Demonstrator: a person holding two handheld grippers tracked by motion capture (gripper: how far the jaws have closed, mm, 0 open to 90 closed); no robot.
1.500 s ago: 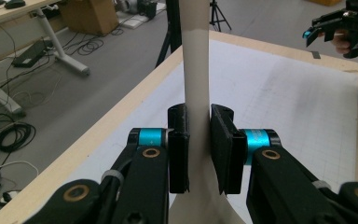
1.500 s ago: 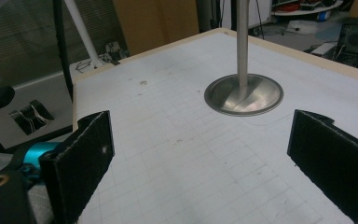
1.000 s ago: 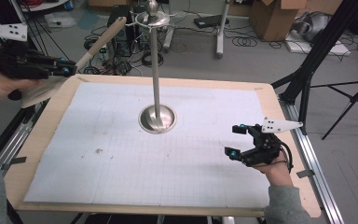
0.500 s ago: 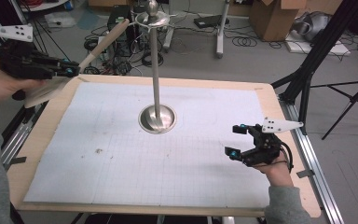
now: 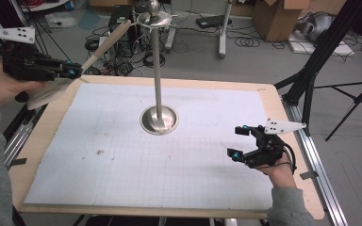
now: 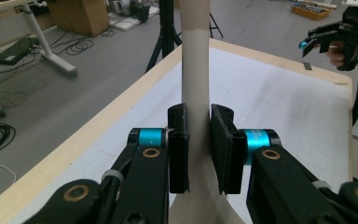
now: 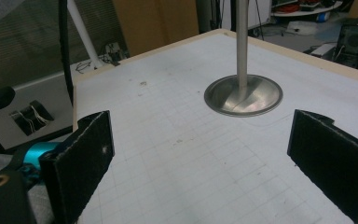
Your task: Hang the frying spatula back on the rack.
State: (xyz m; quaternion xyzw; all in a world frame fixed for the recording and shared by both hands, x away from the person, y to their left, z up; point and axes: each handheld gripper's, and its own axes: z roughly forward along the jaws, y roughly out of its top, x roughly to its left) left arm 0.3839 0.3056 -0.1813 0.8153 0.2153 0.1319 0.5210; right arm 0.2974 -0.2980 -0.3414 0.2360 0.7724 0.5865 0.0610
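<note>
The spatula [image 5: 75, 66] is pale wood, with a long round handle and a flat blade that widens at its lower end. It is held up in the air at the far left corner of the tabletop [image 5: 42, 141], tilted, handle end up and pointing toward the top of the stand [image 5: 157, 61] (apart from it). In the left gripper view the handle [image 6: 195, 70] runs straight away, clamped on both sides.

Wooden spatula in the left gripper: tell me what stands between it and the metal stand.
Nothing visible. The left gripper holds the wooden spatula, its handle tip near the metal stand top, open air between.
</note>
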